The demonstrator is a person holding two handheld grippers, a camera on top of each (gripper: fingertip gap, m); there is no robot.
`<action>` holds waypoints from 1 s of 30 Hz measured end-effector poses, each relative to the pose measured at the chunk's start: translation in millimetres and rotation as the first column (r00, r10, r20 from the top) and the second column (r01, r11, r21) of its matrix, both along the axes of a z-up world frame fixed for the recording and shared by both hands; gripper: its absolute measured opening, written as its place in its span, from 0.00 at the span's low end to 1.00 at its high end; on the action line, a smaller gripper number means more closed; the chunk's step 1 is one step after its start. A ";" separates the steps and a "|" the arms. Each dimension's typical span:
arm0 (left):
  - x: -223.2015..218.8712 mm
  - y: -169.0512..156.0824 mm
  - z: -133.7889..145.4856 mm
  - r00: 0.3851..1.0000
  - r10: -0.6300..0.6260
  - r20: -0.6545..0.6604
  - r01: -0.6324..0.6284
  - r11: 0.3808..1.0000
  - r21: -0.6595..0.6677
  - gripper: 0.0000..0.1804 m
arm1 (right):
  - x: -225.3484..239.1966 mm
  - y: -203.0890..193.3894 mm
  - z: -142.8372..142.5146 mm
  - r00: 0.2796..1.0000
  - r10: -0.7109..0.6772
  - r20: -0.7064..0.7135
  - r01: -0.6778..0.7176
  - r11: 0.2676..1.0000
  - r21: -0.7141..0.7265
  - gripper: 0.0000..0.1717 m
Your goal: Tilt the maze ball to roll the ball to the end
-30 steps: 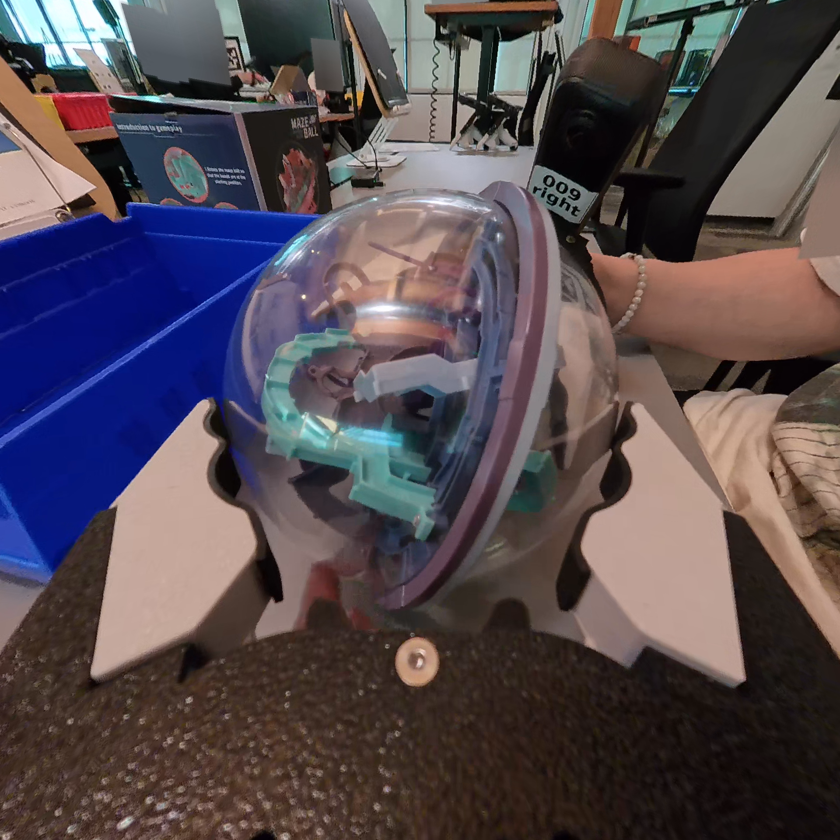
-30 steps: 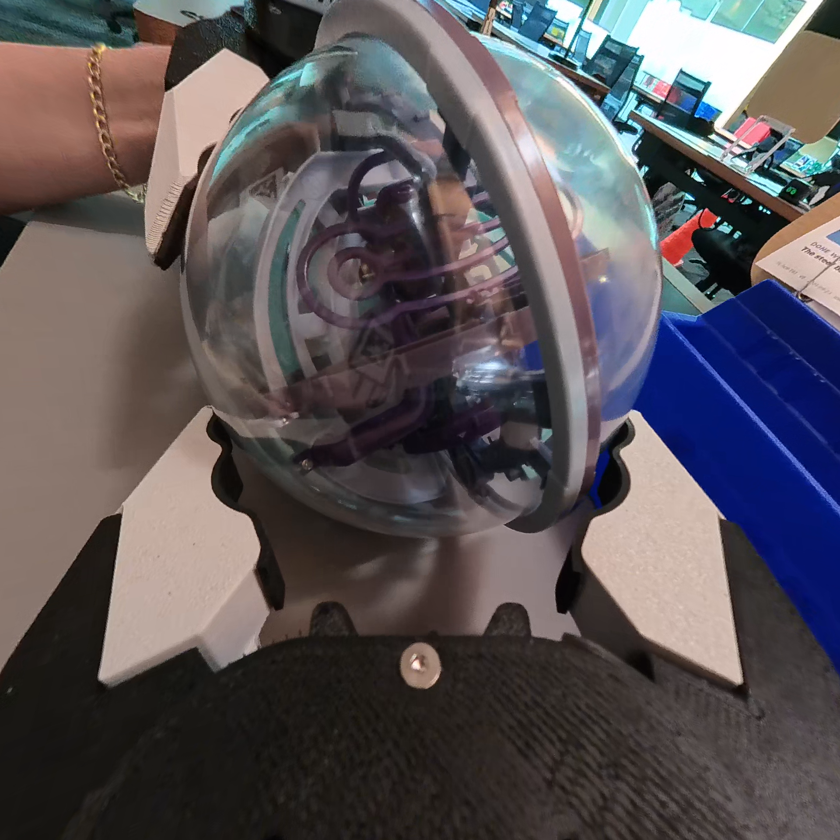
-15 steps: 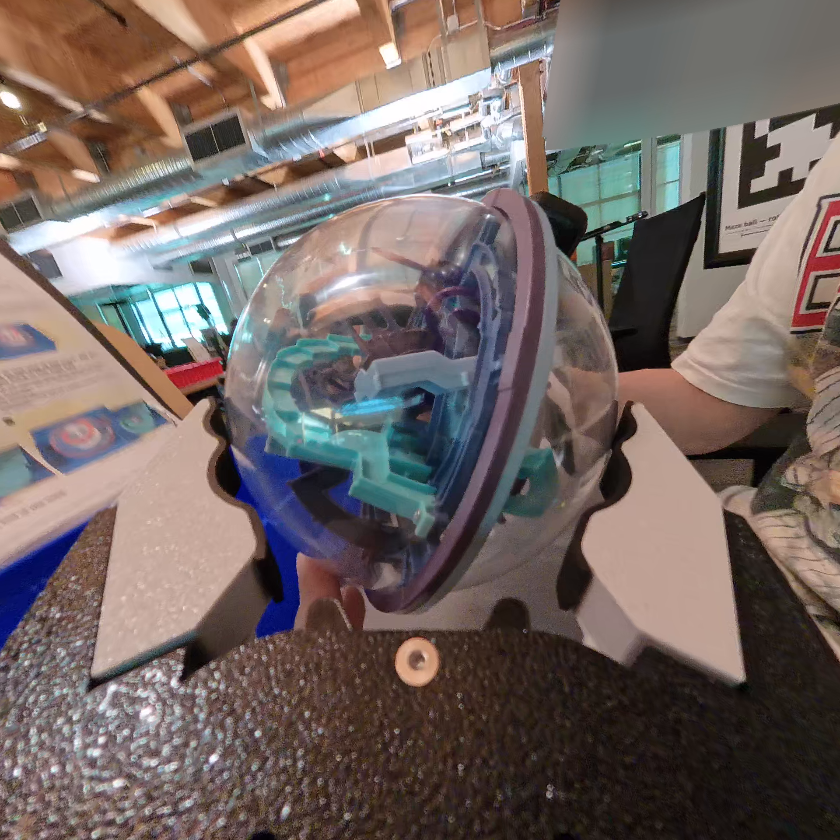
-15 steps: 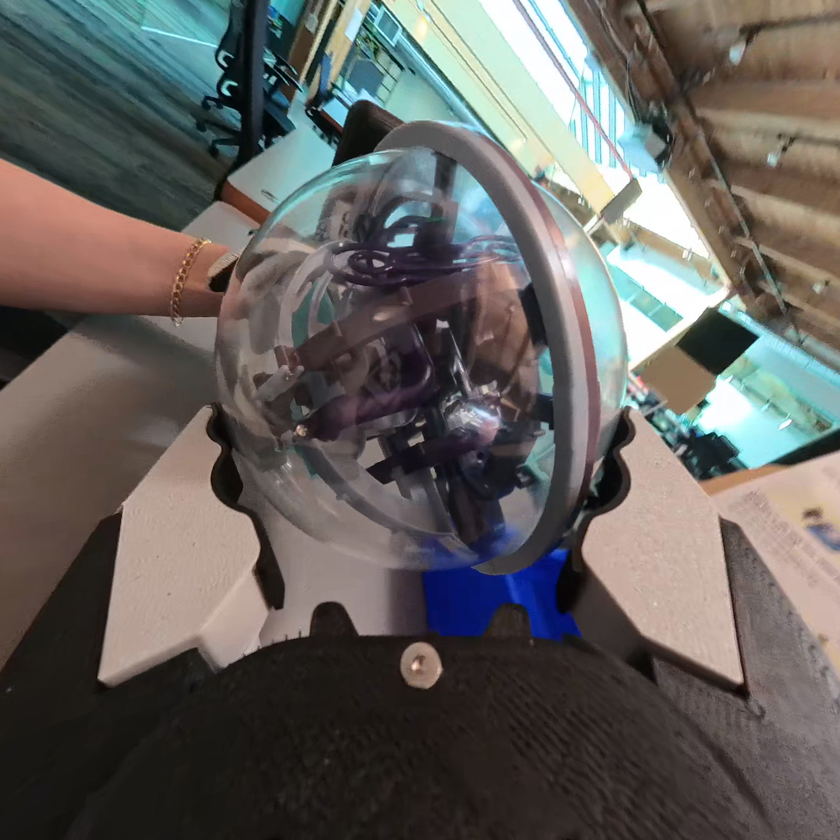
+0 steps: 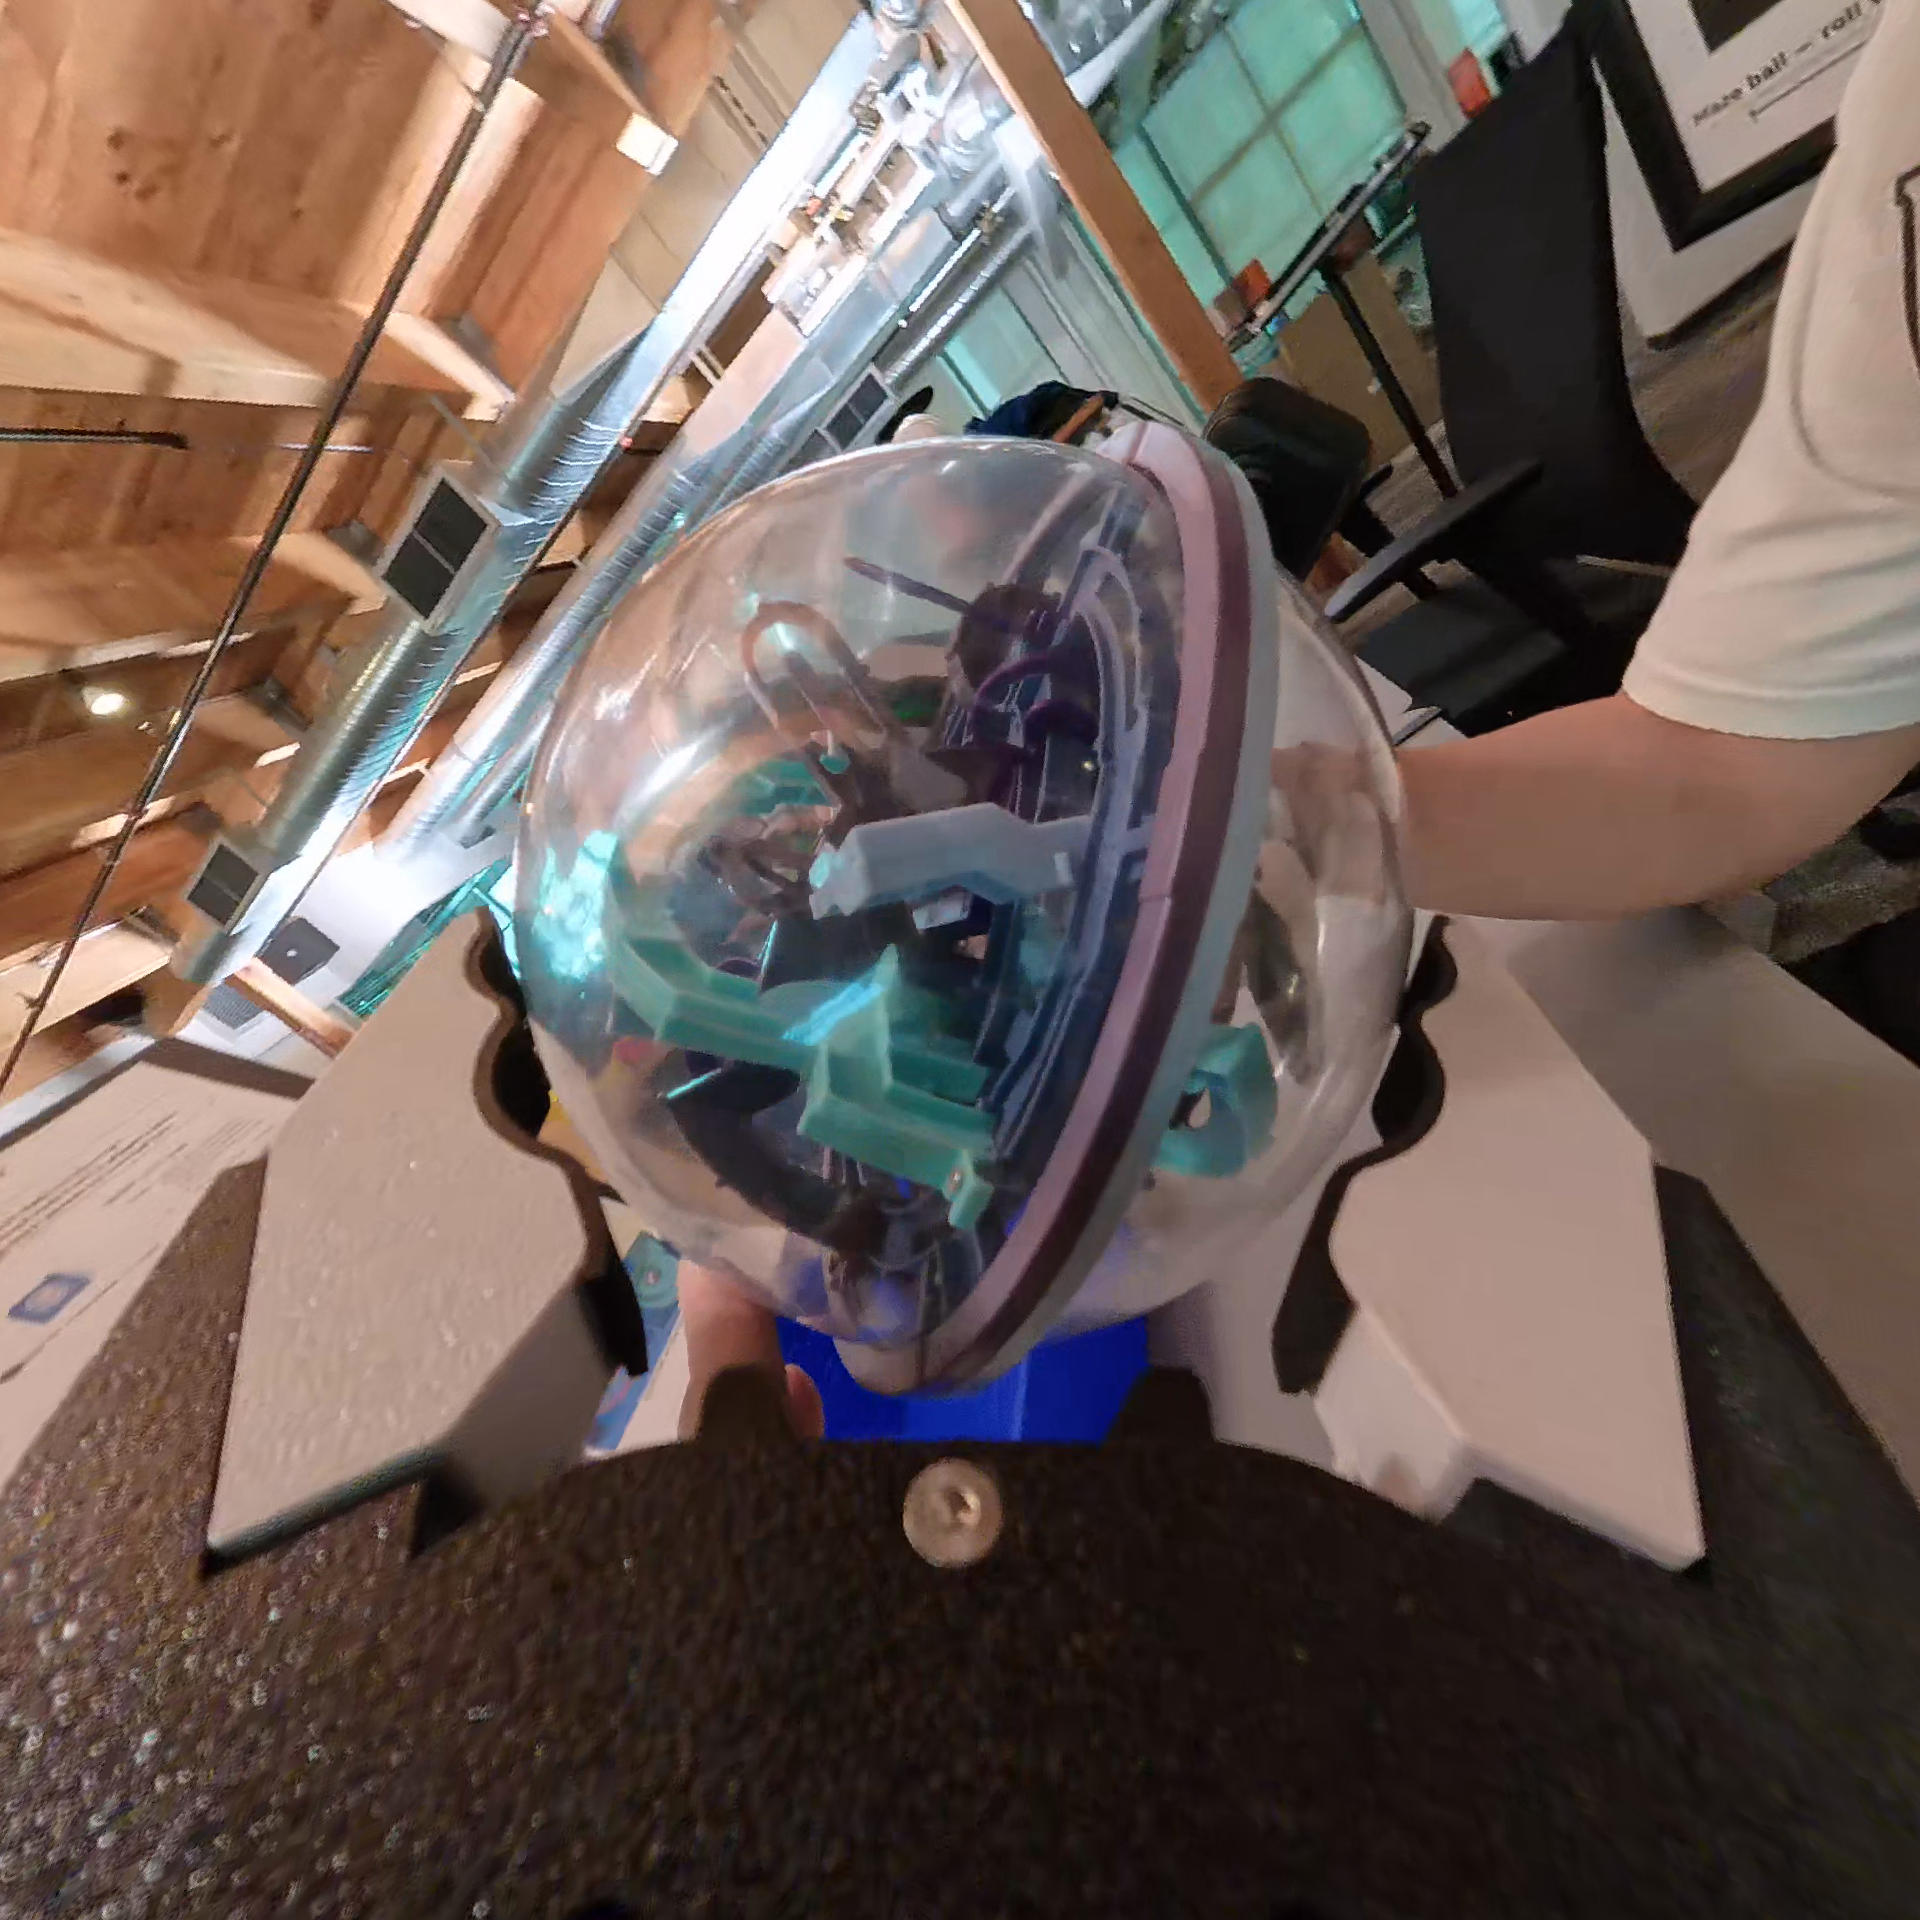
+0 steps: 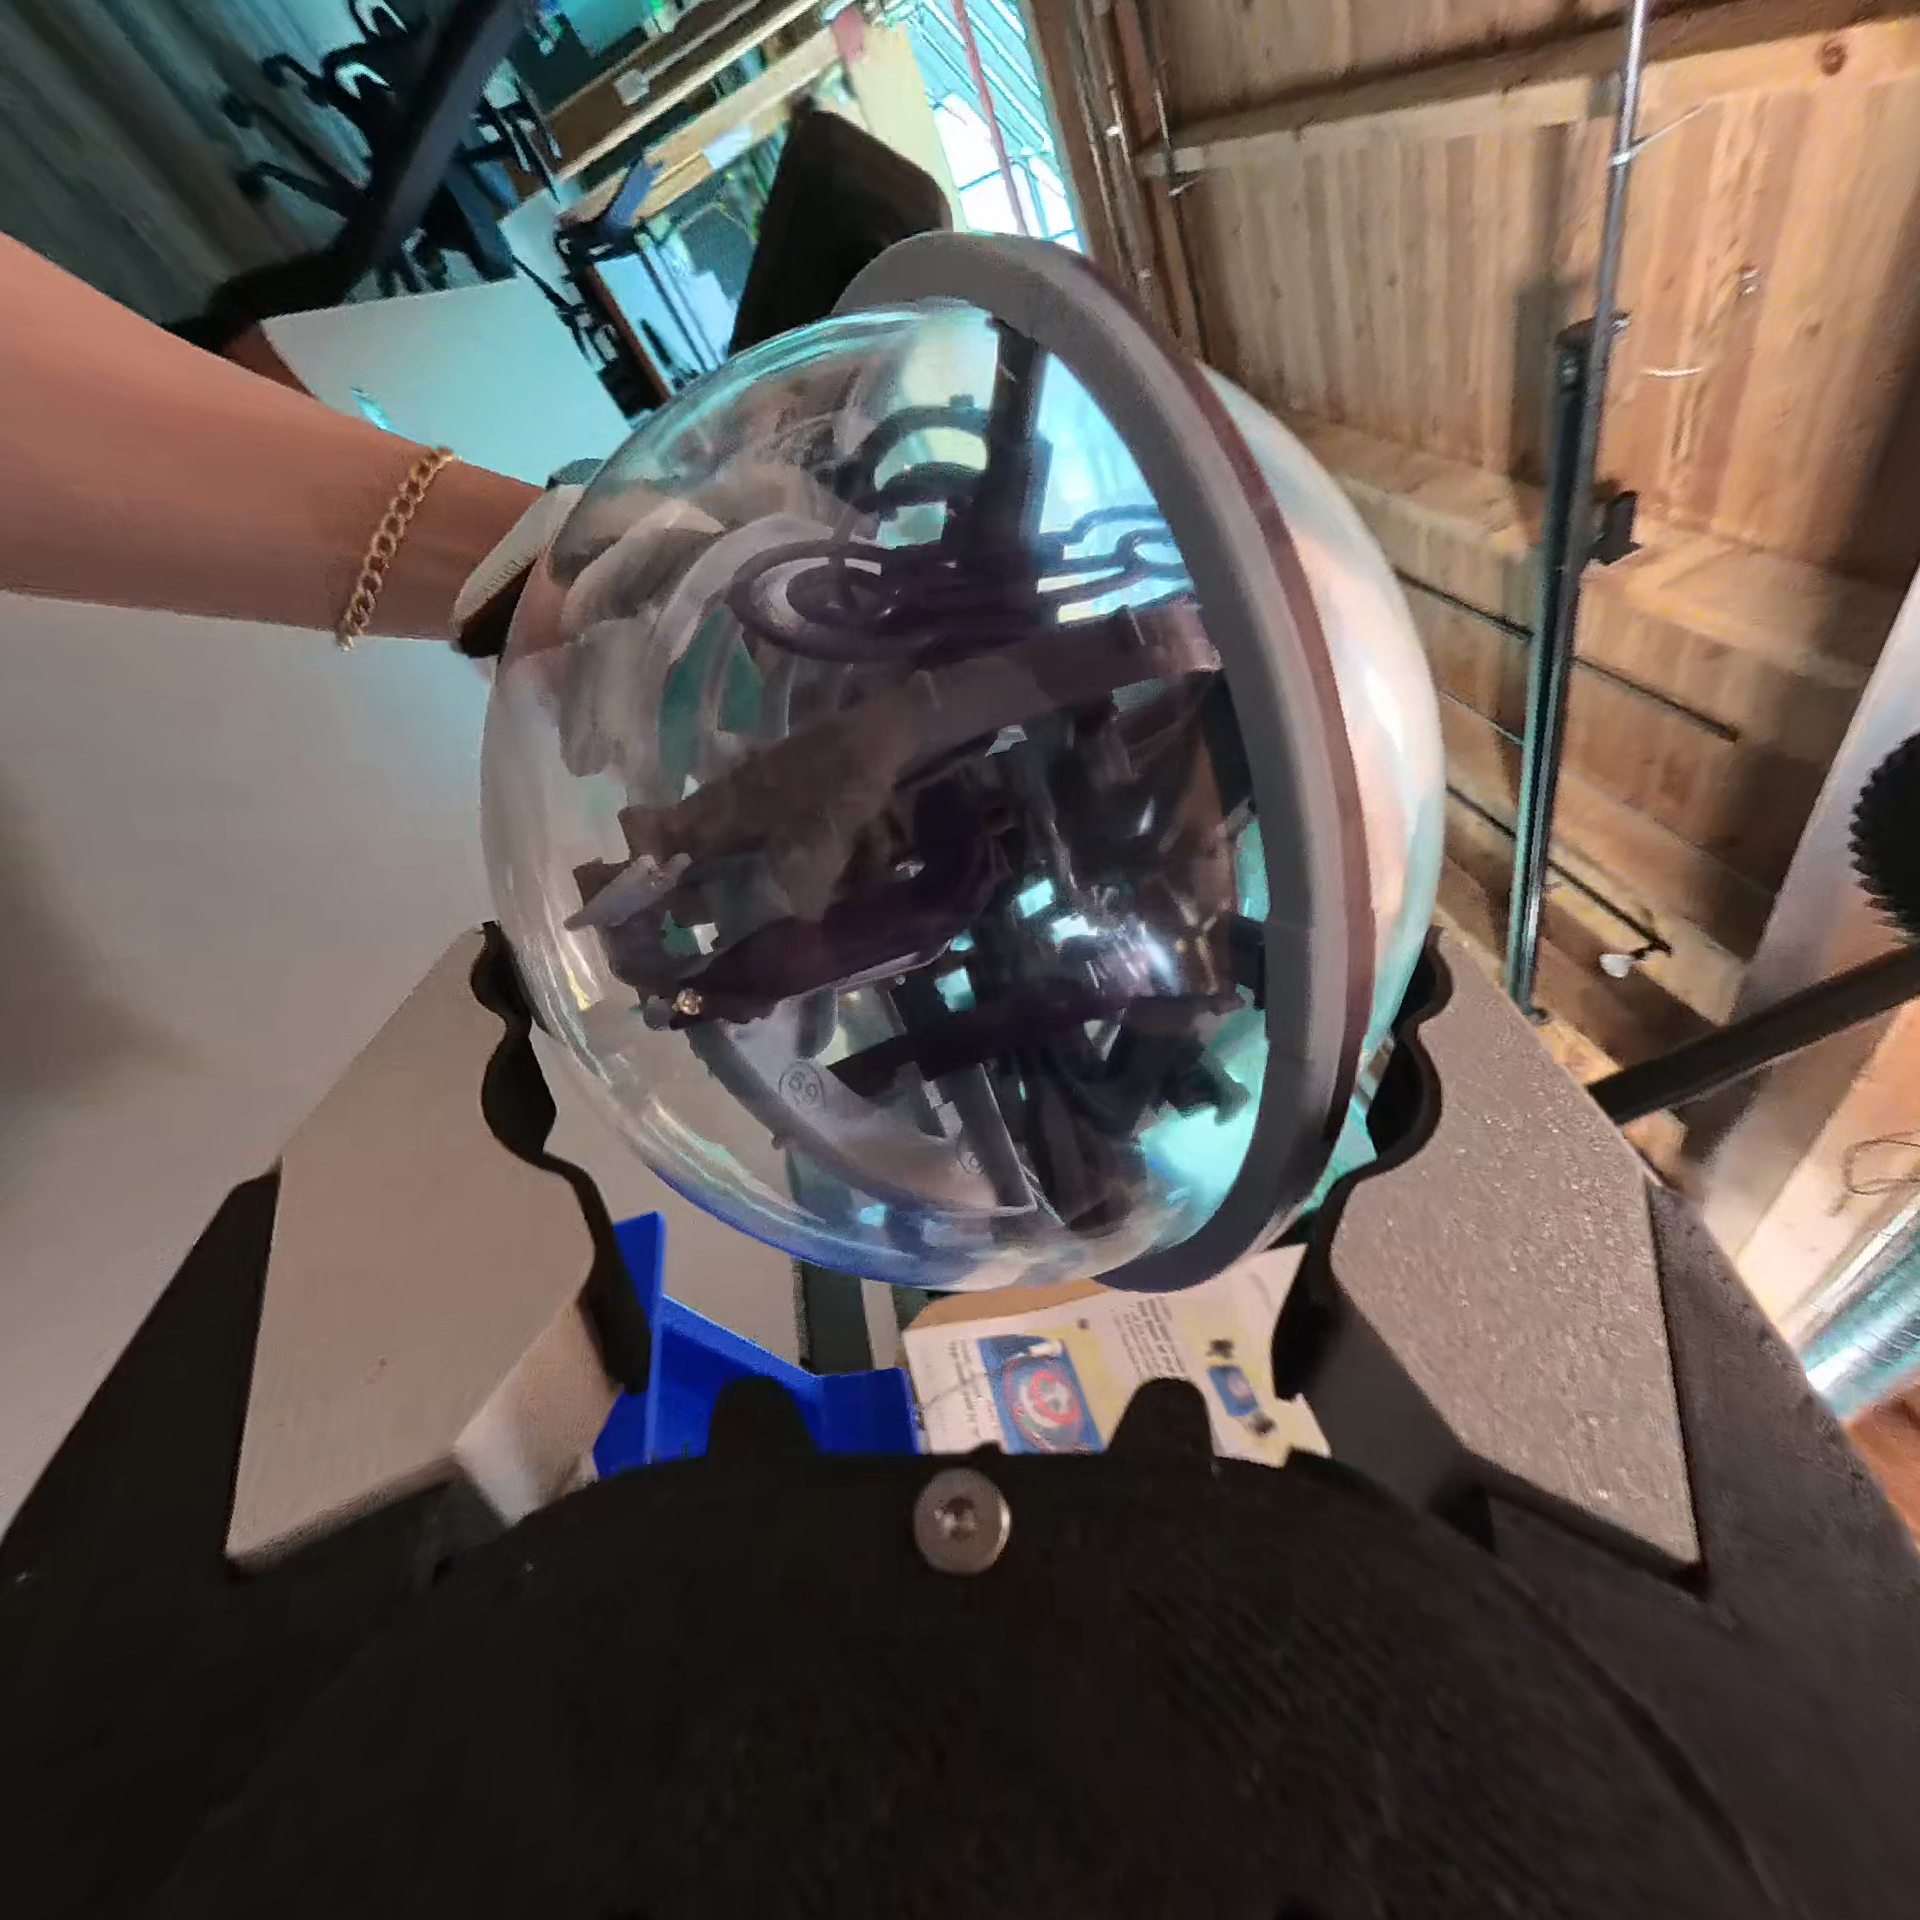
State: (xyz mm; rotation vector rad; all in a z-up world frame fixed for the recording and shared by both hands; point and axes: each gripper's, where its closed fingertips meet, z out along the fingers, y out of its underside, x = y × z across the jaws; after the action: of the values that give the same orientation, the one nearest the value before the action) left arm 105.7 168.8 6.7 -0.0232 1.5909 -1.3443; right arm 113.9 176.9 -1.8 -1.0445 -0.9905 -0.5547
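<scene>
Fingers L [image 5: 499,1039] + R [image 6: 509,1039] | wide apart | clamping maze ball [image 5: 935,883]

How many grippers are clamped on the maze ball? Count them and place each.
2. The left gripper clamps the maze ball from one side, the right gripper from the opposite side; each one's pads sit against the clear shell.
</scene>
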 end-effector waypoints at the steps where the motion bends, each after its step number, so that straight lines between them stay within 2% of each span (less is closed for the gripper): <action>1: 5.5 -2.6 5.0 1.000 -0.009 0.006 0.009 1.000 0.013 0.87 | 5.7 -2.5 5.3 1.000 -0.009 0.007 0.009 1.000 0.011 0.92; 5: 25.8 -14.0 21.2 0.998 -0.041 0.049 0.040 0.999 0.026 0.87 | 26.1 -13.6 21.1 0.999 -0.023 0.045 0.022 0.999 0.035 0.92; 11: 56.9 -21.6 19.4 0.996 0.013 0.087 -0.016 0.999 0.039 0.87 | 62.1 -18.0 16.5 0.994 -0.075 0.081 0.075 0.997 -0.002 0.92; 15: 74.5 -27.8 21.7 0.997 0.024 0.072 -0.027 0.999 0.036 0.87 | 80.8 -23.1 17.2 0.995 -0.085 0.054 0.086 0.996 -0.013 0.92; 19: 81.7 -31.8 24.9 0.996 0.035 0.080 -0.038 0.999 0.029 0.87 | 89.4 -25.8 18.4 0.998 -0.063 0.022 0.063 0.998 -0.005 0.92; 25: 76.8 -29.9 31.3 0.996 -0.036 0.086 0.042 0.996 -0.073 0.85 | 82.5 -27.9 24.0 0.997 0.046 -0.058 -0.045 0.999 0.027 0.92; 30: 78.3 -30.2 21.9 0.995 -0.027 0.092 0.030 0.999 -0.034 0.86 | 83.9 -27.8 17.2 1.000 -0.009 0.007 0.009 1.000 0.006 0.92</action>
State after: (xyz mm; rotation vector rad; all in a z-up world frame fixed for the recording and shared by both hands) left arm 184.0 138.6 28.6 0.0394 1.4953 -1.3765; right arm 197.8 149.1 15.5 -1.0428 -0.9900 -0.5688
